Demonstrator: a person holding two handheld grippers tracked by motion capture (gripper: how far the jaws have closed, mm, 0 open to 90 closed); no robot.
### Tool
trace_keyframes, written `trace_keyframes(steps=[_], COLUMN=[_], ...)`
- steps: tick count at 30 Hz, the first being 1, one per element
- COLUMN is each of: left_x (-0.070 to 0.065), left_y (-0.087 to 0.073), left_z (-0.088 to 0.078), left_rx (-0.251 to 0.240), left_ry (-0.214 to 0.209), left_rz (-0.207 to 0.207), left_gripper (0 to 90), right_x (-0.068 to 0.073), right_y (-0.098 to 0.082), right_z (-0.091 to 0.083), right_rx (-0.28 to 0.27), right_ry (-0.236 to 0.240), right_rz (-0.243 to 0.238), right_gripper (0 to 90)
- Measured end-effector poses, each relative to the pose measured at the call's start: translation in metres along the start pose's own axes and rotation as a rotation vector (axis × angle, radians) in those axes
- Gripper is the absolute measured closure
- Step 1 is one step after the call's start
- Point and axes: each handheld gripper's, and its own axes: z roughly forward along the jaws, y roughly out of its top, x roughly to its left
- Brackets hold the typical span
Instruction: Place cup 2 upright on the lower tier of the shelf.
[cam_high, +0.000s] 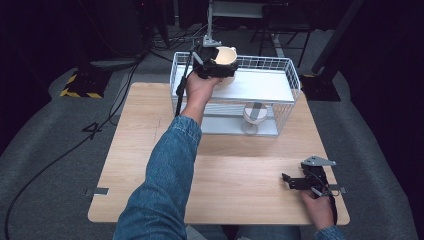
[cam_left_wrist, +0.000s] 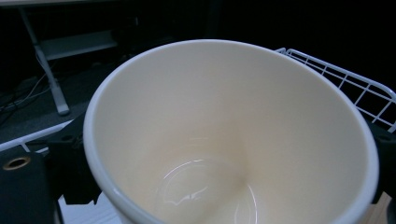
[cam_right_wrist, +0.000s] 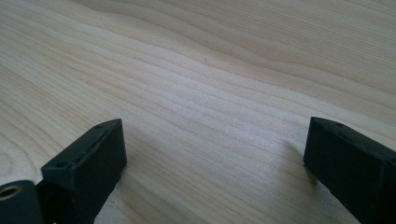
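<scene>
While one cup (cam_high: 226, 56) sits gripped, one rack (cam_high: 287, 75), two grippers, one bowl (cam_high: 254, 113).

The right claw (cam_right_wrist: 215, 154) gapes empty over the wooden table (cam_right_wrist: 210, 70).

Cup (cam_left_wrist: 233, 135) base and claw tips hidden behind its wall

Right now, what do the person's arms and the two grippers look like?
Both arms wear blue denim sleeves. The left gripper is black, with a black cable trailing from it. The right gripper is black too, topped by a grey three-cornered plate; its blocky black jaws show small screw holes, with a brass-ringed hole near one jaw.
</scene>
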Motion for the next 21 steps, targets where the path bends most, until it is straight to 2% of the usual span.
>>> trace_keyframes(steps=[13, 21], left_x=[-0.001, 0.000], left_y=[-0.006, -0.011], left_z=[0.009, 0.012], left_rx=[0.058, 0.065], left_ry=[-0.011, -0.008], left_rz=[0.000, -0.008], left_gripper=[9.8, 9.8], right_x=[0.000, 0.000], right_y=[0.000, 0.000], right_z=[0.000, 0.000], right_rx=[0.000, 0.000], right_ry=[0.000, 0.000], right_rz=[0.000, 0.000], right_gripper=[6.1, 6.1])
